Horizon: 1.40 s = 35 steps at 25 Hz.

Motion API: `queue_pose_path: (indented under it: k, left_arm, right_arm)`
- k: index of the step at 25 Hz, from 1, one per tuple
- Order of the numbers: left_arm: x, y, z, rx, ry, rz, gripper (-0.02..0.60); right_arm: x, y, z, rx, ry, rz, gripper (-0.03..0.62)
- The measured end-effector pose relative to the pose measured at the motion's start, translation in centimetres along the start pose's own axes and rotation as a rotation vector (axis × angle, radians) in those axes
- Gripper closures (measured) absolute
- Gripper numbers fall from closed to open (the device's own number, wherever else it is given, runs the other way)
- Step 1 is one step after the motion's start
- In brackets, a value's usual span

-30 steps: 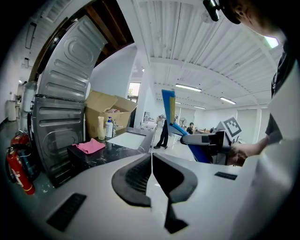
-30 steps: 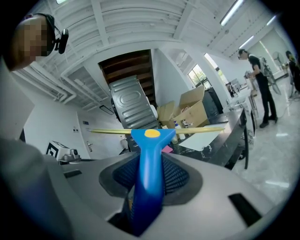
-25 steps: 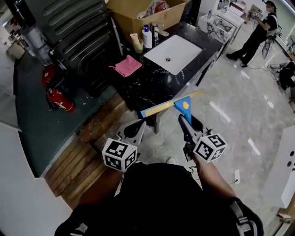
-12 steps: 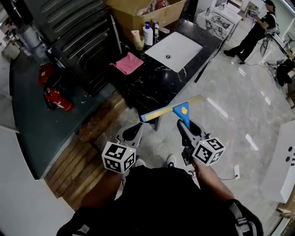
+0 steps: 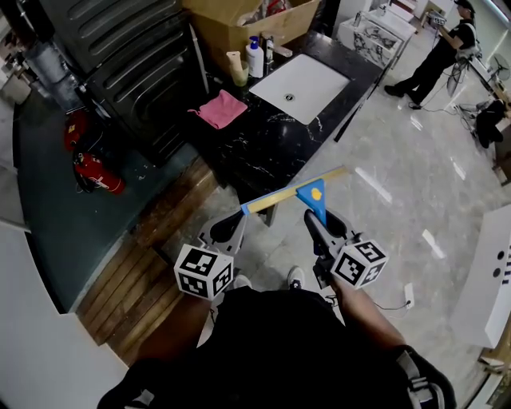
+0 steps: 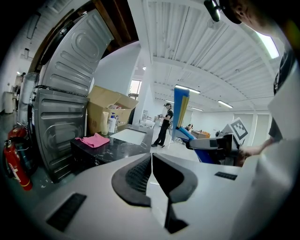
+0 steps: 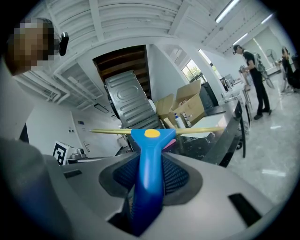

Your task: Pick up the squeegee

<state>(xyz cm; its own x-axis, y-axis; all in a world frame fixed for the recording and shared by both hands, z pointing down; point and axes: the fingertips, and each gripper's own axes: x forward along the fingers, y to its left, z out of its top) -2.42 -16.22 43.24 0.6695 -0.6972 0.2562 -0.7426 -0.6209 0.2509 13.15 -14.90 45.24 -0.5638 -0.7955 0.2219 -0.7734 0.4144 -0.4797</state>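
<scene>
The squeegee (image 5: 307, 192) has a blue handle with a yellow dot and a long yellow blade. My right gripper (image 5: 322, 220) is shut on its handle and holds it in the air, in front of the black counter. In the right gripper view the blue handle (image 7: 150, 159) runs up between the two pads, with the blade (image 7: 197, 131) level across the top. My left gripper (image 5: 230, 228) hangs beside it on the left, its jaws closed together with nothing between them (image 6: 151, 176). From the left gripper view, the squeegee (image 6: 180, 112) stands upright at the right.
A black marble counter (image 5: 263, 140) with a white sink (image 5: 299, 88) lies ahead, bearing a pink cloth (image 5: 221, 109) and bottles (image 5: 254, 60). A cardboard box (image 5: 239, 20) stands behind it. A red fire extinguisher (image 5: 96, 172) lies at the left. A person (image 5: 435, 52) stands at the far right.
Both grippers and the squeegee have drifted slightly back from the counter toward me. The grip on the handle is unchanged.
</scene>
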Motion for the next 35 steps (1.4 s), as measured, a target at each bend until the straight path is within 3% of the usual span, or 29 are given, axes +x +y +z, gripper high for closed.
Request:
queue_pose_path:
  k: [35]
  left_arm:
    - [0.2,-0.9,-0.3,0.009,0.006,-0.004,0.561]
  right_arm:
    - [0.7,1.5,0.1,-0.04,0.012,0.071,0.456]
